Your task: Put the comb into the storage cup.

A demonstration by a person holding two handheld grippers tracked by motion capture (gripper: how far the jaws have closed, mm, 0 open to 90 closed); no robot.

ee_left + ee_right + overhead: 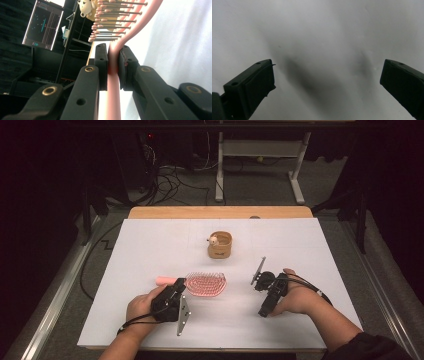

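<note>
A pink hairbrush lies sideways on the white table top, bristle head to the right. My left gripper is shut on the brush's neck, and the pink handle end sticks out to its left. Seen along the left gripper's jaws, both black pads squeeze the pink stem, with the bristles beyond. My right gripper sits to the right, tilted down at the table. Its jaws stand wide open over bare white surface, nothing between them.
A small round wooden cup stands behind the brush near the table's middle, with a little pale bear figure at its rim; the bear also appears past the bristles. A wooden strip edges the table's far side.
</note>
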